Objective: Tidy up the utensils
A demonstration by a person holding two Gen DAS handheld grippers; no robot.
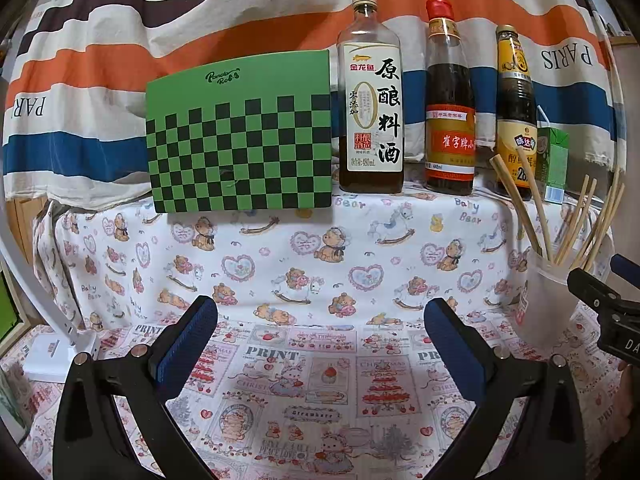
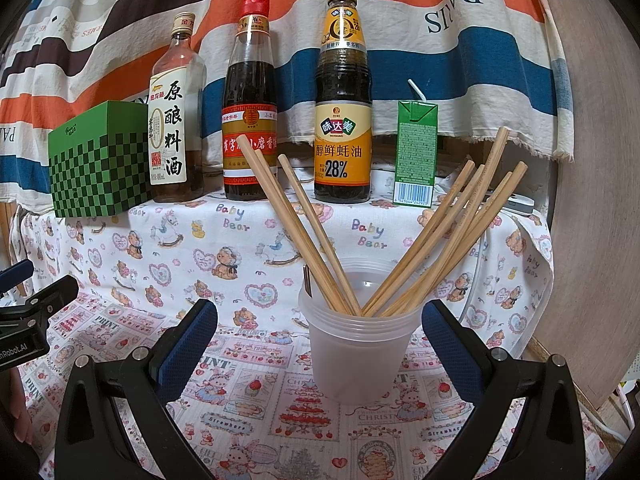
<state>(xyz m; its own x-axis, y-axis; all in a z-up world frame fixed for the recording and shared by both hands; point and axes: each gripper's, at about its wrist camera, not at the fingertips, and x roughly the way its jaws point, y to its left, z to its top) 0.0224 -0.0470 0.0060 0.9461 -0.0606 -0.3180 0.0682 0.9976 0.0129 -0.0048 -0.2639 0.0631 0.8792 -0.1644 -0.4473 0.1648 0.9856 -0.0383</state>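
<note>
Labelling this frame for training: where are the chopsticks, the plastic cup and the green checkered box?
chopsticks [image 2: 440,240]: right wrist view, mid-shaft of the right-leaning bundle.
plastic cup [image 2: 360,352]: right wrist view, front wall.
green checkered box [image 1: 240,148]: left wrist view, checkered front face.

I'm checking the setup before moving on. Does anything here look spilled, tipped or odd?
Nothing spilled or tipped. The chopsticks stand in the cup, splayed into two leaning bunches. The three bottles and the carton stand upright at the back. Both grippers, left and right, are open and empty.

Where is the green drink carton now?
In the right wrist view, the green drink carton stands at the back right, just right of the oyster sauce bottle, behind the chopsticks.
</note>
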